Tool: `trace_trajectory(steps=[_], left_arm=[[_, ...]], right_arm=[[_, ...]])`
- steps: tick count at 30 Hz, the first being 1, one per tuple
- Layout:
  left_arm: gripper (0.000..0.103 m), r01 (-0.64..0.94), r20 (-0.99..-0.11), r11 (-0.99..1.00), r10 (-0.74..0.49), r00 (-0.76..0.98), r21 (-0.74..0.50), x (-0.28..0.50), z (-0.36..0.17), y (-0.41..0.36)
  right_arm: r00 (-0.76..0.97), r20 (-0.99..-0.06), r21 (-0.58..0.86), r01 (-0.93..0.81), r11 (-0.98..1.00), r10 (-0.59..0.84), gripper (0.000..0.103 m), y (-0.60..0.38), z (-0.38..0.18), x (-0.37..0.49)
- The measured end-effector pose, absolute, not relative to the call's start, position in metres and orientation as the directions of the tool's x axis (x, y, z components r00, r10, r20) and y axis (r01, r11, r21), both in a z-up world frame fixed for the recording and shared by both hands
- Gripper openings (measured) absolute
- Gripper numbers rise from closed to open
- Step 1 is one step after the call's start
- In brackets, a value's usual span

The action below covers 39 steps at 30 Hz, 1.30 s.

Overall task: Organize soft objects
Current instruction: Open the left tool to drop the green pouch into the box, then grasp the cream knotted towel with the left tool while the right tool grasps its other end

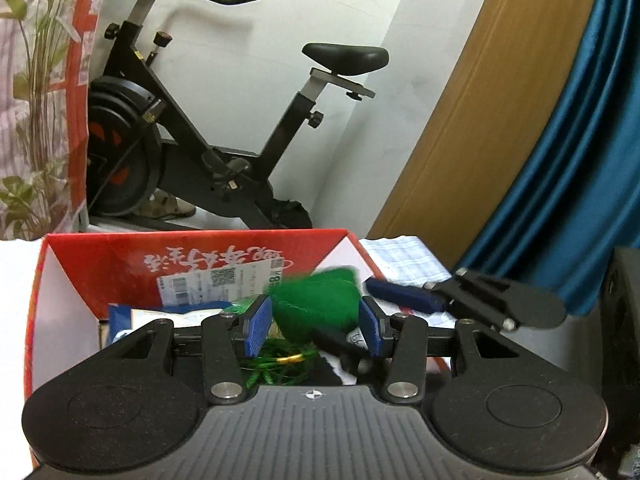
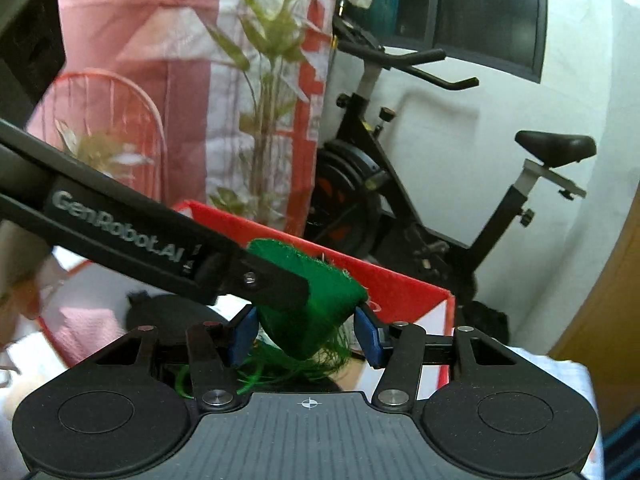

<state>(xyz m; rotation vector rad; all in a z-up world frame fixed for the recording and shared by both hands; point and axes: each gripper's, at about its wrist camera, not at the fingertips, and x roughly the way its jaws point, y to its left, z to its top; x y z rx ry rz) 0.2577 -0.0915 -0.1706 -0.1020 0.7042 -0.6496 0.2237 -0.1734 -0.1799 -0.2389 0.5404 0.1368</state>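
Note:
A folded green cloth (image 1: 320, 300) with loose fringe hangs over an open red cardboard box (image 1: 192, 256). My left gripper (image 1: 316, 330) is shut on it, blue pads pressing both sides. My right gripper (image 2: 306, 338) also has its pads against the same green cloth (image 2: 316, 316) and is shut on it. In the left wrist view the right gripper (image 1: 404, 300) reaches in from the right. In the right wrist view the left gripper's black finger (image 2: 276, 284) lies across the cloth. Green threads tied with a gold band (image 1: 290, 359) dangle below.
The box holds papers with a label (image 1: 216, 284), a blue packet (image 1: 120, 320) and a dark item. A white checked cloth (image 1: 404, 258) lies right of the box, a pink cloth (image 2: 80, 332) left of it. Behind stand an exercise bike (image 1: 224, 128), a printed curtain, a wooden door and a blue drape.

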Motion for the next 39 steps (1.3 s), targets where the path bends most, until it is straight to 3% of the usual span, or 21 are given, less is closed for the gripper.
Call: trace_trajectory(steps=[3, 21, 27, 39], left_arm=[[0.049, 0.513, -0.576, 0.815, -0.563, 0.592, -0.270, 0.257, -0.170, -0.087], [0.051, 0.409, -0.583, 0.901, -0.412, 0.700, -0.146, 0.206, -0.147, -0.013], [0.051, 0.370, -0.575, 0.922, -0.365, 0.733, -0.113, 0.169, -0.147, 0.020], [0.052, 0.251, -0.633, 0.951, -0.308, 0.710, -0.182, 0.122, -0.199, 0.066]], right_arm=[[0.863, -0.506, -0.198, -0.115, 0.973, -0.001, 0.058, -0.175, -0.182, 0.229], [0.834, -0.548, -0.138, -0.161, 0.977, 0.060, 0.052, -0.157, -0.170, 0.181], [0.852, -0.513, -0.050, -0.159, 0.986, 0.111, 0.051, -0.152, -0.168, 0.149], [0.890, -0.429, 0.054, -0.144, 0.988, 0.153, 0.051, -0.152, -0.180, 0.084]])
